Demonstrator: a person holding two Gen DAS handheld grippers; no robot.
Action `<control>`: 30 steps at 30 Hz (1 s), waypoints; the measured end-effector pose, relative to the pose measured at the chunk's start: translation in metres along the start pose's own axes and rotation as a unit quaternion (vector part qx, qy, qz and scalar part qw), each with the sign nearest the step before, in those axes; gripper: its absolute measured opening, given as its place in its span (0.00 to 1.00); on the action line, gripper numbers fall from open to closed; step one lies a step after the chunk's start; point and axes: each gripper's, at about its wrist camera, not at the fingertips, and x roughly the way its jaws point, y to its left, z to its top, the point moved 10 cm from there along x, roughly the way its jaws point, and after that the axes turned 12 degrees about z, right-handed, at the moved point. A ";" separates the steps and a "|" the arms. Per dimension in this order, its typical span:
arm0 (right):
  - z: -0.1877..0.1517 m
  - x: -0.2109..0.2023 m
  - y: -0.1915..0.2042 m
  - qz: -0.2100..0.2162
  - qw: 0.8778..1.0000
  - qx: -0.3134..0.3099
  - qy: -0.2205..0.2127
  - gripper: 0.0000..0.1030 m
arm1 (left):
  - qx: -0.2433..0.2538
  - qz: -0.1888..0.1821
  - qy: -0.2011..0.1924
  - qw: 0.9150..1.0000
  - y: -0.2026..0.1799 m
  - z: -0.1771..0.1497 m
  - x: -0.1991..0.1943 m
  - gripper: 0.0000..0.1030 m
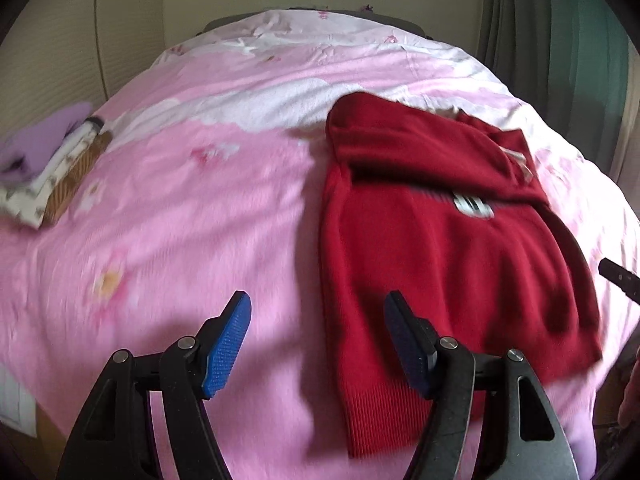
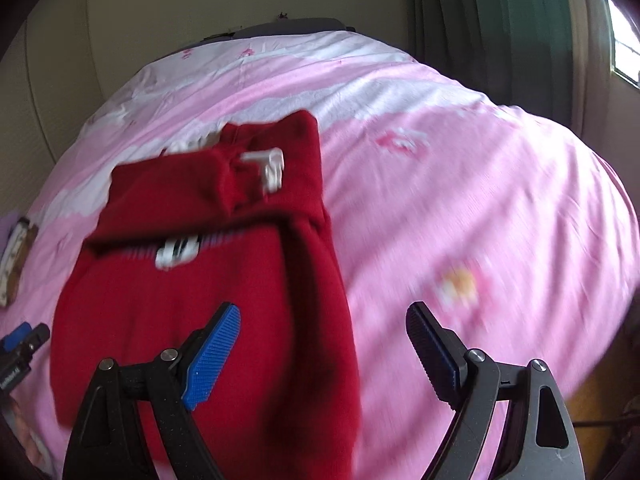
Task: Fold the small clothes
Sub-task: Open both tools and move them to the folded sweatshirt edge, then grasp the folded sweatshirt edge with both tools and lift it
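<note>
Sweater (image 1: 440,264) flat on bed, between both open tools, untouched.

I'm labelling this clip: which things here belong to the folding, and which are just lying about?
Belongs to the job:
red sweater
left gripper, open
right gripper, open

Lying about:
folded clothes pile
pink bedspread
green curtain

One red sweater (image 1: 432,248), one pink bedspread (image 1: 192,216), one folded-clothes pile (image 1: 52,168), two tongs.

Red sweater (image 2: 208,300) motif blurred; folded pile (image 1: 48,168) cut off.
</note>
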 end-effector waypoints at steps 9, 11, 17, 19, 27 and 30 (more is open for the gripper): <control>-0.052 -0.033 -0.020 -0.003 1.000 0.019 -0.001 0.82 | -0.033 -0.046 0.001 0.998 -0.011 -0.052 -0.015 0.66; -0.057 -0.034 -0.024 -0.006 1.000 0.022 -0.003 0.81 | -0.032 -0.044 -0.006 0.998 -0.015 -0.054 -0.014 0.66; -0.069 -0.027 -0.016 0.017 1.000 0.019 0.012 0.64 | -0.050 -0.038 -0.001 0.998 -0.008 -0.066 -0.006 0.54; -0.075 -0.020 -0.010 0.028 0.999 0.018 0.022 0.64 | -0.059 -0.041 -0.002 0.997 -0.006 -0.066 -0.006 0.53; -0.093 0.004 -0.013 0.070 0.993 0.079 0.052 0.54 | -0.068 -0.059 0.009 0.996 -0.015 -0.071 -0.003 0.32; -0.096 0.009 -0.012 0.092 0.990 0.093 0.060 0.51 | -0.057 -0.060 0.010 0.997 -0.021 -0.073 -0.004 0.22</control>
